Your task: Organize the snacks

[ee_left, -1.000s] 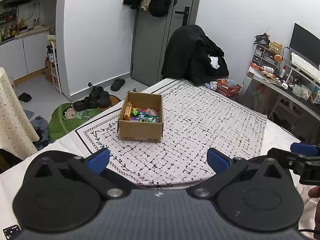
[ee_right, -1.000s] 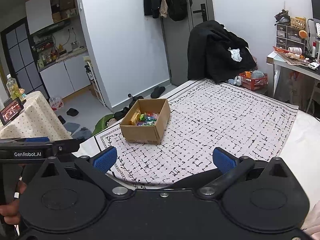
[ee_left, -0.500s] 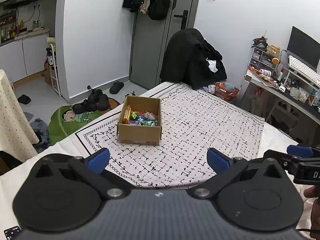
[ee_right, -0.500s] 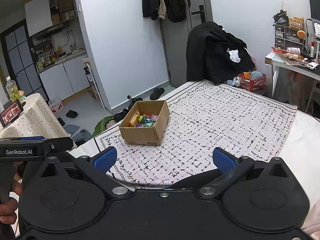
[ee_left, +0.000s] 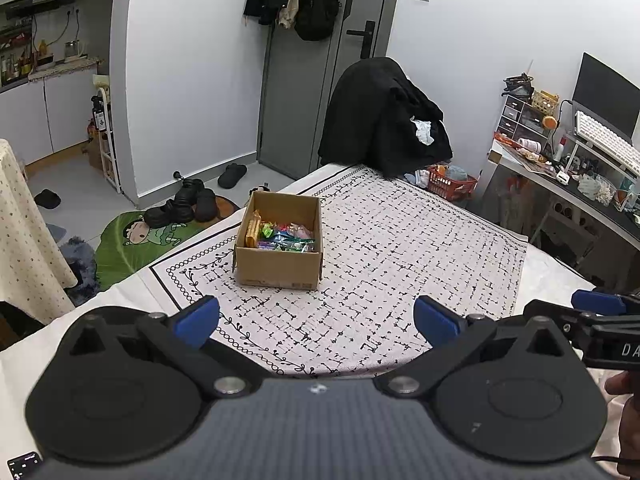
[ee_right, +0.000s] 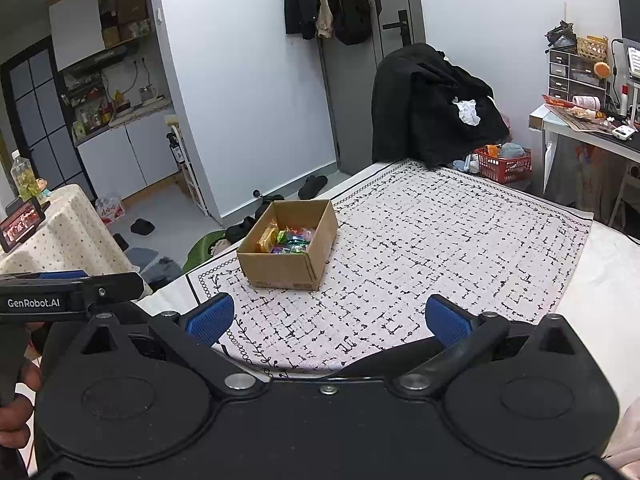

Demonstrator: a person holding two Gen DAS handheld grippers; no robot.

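while both grippers hung back near the cloth's edge, the cardboard box [ee_left: 279, 246] of snacks [ee_left: 280, 234] sat well ahead on the patterned cloth [ee_left: 400, 264]. the left gripper [ee_left: 316, 320] and right gripper [ee_right: 328, 318] were spread wide, holding and touching nothing. no snack lay outside the box, so the sorting looked finished or unstarted; any next move meant reaching forward to it.

Left gripper [ee_left: 316, 322]: black body with two round housings, grey textured centre panel, blue finger pads [ee_left: 198, 320], silver pivot screws [ee_left: 225, 385]; small white-marked label at the lower left corner.

Right gripper [ee_right: 329, 320]: all-black body — same round housings, ribbed blue pads [ee_right: 210, 318], silver screws [ee_right: 239, 381]. Seen side-on from the right camera, the left unit carries white "GenRobot.AI" lettering [ee_right: 34, 303].
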